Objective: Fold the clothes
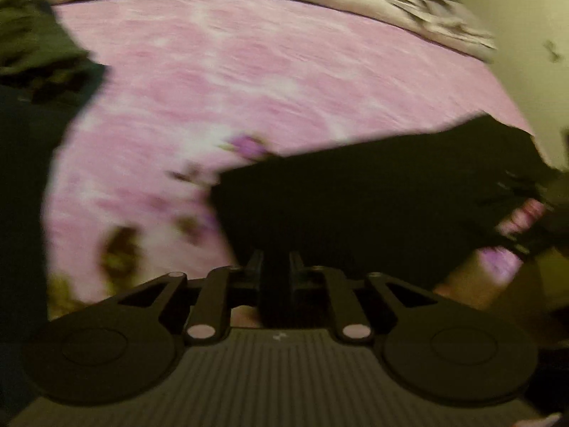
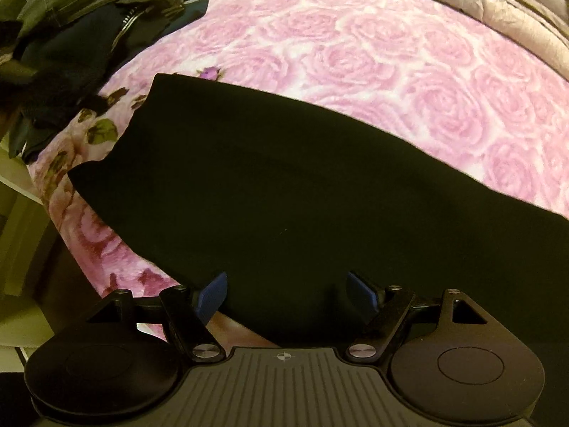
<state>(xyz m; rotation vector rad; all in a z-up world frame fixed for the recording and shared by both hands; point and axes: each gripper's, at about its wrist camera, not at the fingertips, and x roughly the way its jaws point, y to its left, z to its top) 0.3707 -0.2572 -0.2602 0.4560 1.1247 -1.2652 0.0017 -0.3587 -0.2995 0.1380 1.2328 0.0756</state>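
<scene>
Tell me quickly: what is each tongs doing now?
Left tongs: closed on the black garment.
Right tongs: open above the black garment, holding nothing.

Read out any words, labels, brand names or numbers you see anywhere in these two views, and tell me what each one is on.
None: no readable text in either view.
Left gripper body: a small pale mark, too blurred to read.
Right gripper body: a crosshair symbol, no letters.
Black garment and rose-print bedspread: no label shows.

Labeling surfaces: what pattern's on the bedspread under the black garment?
Pink-purple roses on the bedspread, some green leaves near its edge; clearest in the right wrist view.
</scene>
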